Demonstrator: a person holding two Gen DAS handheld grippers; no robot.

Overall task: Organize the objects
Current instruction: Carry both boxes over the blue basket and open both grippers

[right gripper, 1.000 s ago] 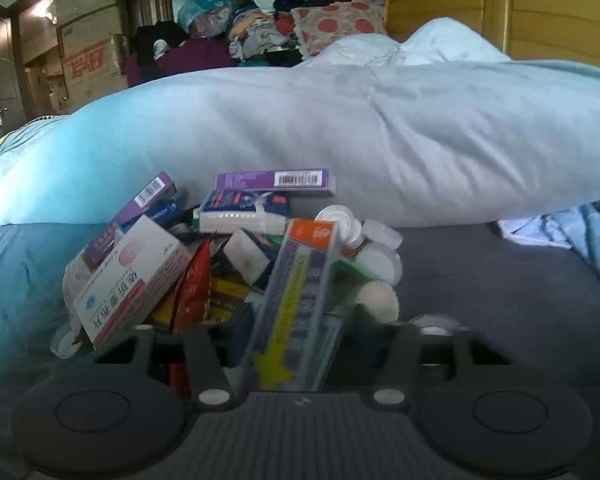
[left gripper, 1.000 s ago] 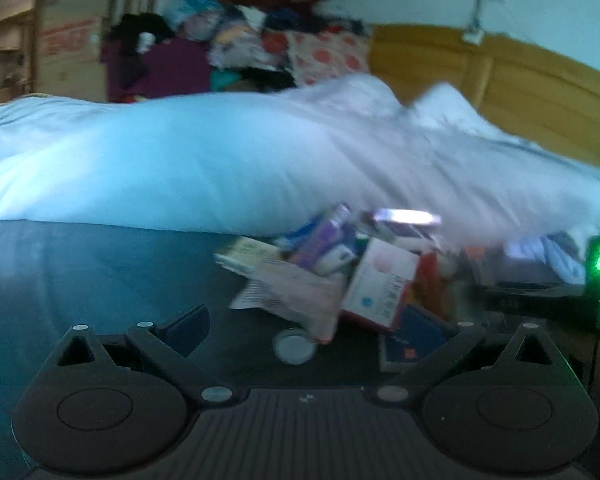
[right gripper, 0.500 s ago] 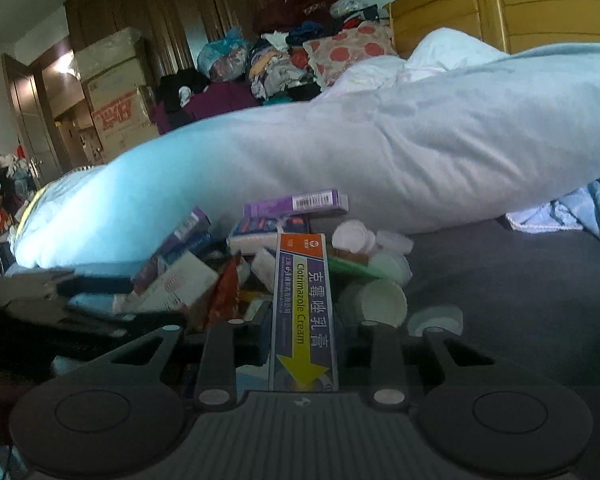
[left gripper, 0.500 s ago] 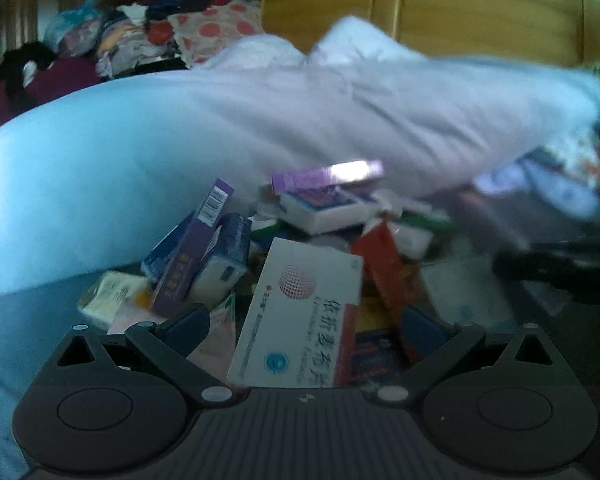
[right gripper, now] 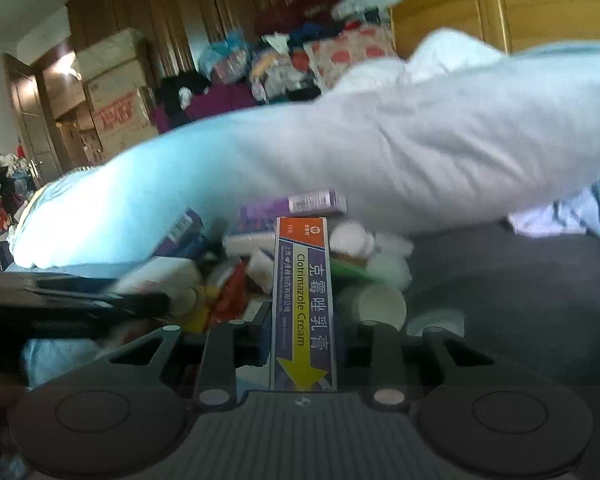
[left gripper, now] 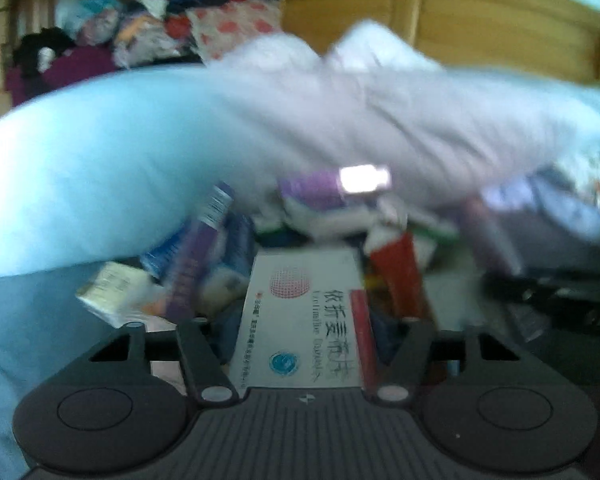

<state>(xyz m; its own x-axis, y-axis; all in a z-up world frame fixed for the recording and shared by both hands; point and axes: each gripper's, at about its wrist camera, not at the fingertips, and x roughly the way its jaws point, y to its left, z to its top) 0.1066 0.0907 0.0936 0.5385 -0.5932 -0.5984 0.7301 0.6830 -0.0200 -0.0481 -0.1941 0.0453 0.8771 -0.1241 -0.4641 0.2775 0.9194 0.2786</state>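
Note:
A heap of medicine boxes (left gripper: 228, 264) lies on the dark bed sheet against a pale duvet. In the left wrist view a white box with a red dotted circle (left gripper: 300, 300) stands between the fingers of my left gripper (left gripper: 300, 328), which looks shut on its sides; the frame is blurred. My right gripper (right gripper: 304, 332) is shut on a long purple, orange and yellow Clotrimazole Cream box (right gripper: 304, 292), held upright in front of the heap (right gripper: 244, 272). A purple box (right gripper: 296, 204) tops the heap. The left gripper shows as a dark blur (right gripper: 80, 304) in the right wrist view.
The rolled duvet (right gripper: 380, 152) runs across behind the heap. White round jars (right gripper: 380, 304) sit at the heap's right side on the dark sheet (right gripper: 520, 280). A wooden headboard (left gripper: 480, 28), piled clothes (right gripper: 292, 52) and cardboard boxes (right gripper: 116, 92) stand farther back.
My left gripper swung toward the heap and narrowed from wide open onto the white box. My right gripper has risen with the cream box, which now stands clear of the heap.

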